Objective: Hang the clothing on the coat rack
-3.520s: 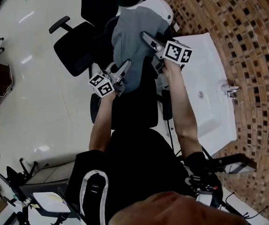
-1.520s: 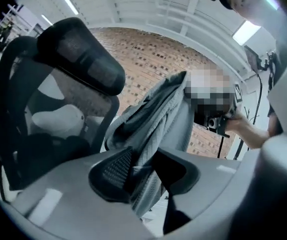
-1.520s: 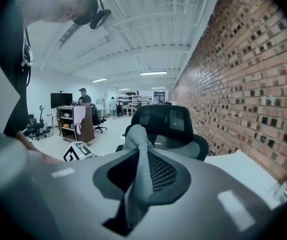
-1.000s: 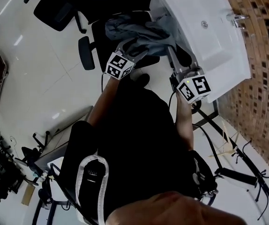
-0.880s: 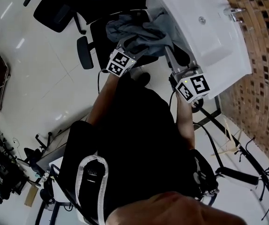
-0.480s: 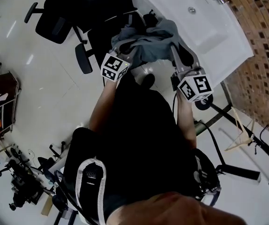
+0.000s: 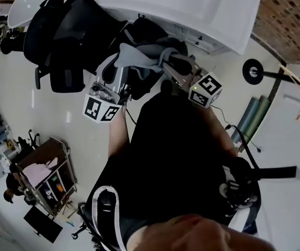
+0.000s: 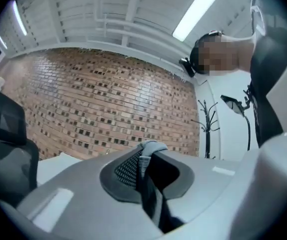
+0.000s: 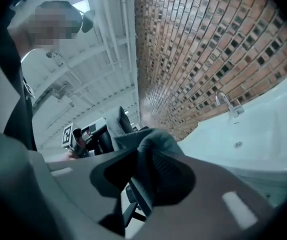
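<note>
A grey garment (image 7: 146, 55) hangs bunched between my two grippers, in front of the person's body. My left gripper (image 7: 118, 61) is shut on one fold of it; in the left gripper view the cloth (image 8: 152, 147) is pinched between the pads. My right gripper (image 7: 166, 68) holds the other side, and the cloth (image 9: 156, 140) lies between its jaws while they are opening. A black coat rack (image 8: 207, 129) stands far off against a white wall, next to the brick wall.
A white sink counter (image 7: 207, 12) runs along the top, with its tap (image 9: 227, 105) by the brick wall (image 7: 291, 9). A black office chair (image 7: 66, 41) stands to the left. A stand with a wheel (image 7: 253, 69) is at the right, a shelf cart (image 7: 48, 174) at lower left.
The left gripper has shut on the garment. Both grippers have lifted the garment off the chair, and the head view has swung round, with the sink now along the top.
</note>
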`<state>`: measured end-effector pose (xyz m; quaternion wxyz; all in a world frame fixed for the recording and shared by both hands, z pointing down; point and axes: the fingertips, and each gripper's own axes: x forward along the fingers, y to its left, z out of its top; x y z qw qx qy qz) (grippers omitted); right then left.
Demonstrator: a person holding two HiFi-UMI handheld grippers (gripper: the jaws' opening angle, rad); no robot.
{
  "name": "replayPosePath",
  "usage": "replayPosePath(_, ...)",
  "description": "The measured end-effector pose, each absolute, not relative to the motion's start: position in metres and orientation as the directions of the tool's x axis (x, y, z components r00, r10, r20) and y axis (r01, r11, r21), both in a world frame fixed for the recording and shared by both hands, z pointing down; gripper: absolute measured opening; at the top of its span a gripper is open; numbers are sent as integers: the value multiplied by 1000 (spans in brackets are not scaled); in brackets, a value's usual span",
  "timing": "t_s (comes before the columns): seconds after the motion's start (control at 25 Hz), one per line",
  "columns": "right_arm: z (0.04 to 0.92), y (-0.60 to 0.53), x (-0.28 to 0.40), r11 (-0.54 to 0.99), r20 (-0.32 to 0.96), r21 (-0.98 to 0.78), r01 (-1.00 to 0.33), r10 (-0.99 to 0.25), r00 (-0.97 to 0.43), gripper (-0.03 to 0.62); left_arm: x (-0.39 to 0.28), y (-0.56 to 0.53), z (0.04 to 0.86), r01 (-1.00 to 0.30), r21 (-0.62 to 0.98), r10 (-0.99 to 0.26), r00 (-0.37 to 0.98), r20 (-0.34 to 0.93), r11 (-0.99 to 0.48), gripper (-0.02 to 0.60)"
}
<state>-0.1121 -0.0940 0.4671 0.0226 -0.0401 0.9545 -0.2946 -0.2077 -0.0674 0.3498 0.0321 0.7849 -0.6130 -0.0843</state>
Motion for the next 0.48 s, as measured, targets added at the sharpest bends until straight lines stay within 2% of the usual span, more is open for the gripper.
replayPosePath(0.08, 475, -91, -104, 813, -7, -579, -58, -77, -997, 181, -200, -71, 340, -932, 185, -948, 290, -131, -311, 25)
replayPosePath(0.24, 494, -79, -94, 769, 4, -632, -95, -120, -993, 183, -179, -79, 331, -866, 197, -887, 432, -166, -459, 25)
replayPosePath(0.36, 504, -74, -91, 769, 47, -612, -186, -199, -979, 184, -169, -79, 329, -793, 220, -822, 537, -190, -568, 25)
replayPosePath(0.4, 509, -73, -85, 784, 81, -578, -226, -221, -972, 196, -167, -78, 328, -765, 229, -798, 569, -201, -603, 25)
replayPosePath(0.48, 521, -67, -69, 829, 165, -475, -296, -247, -955, 278, -160, -75, 327, -702, 235, -741, 635, -220, -672, 25)
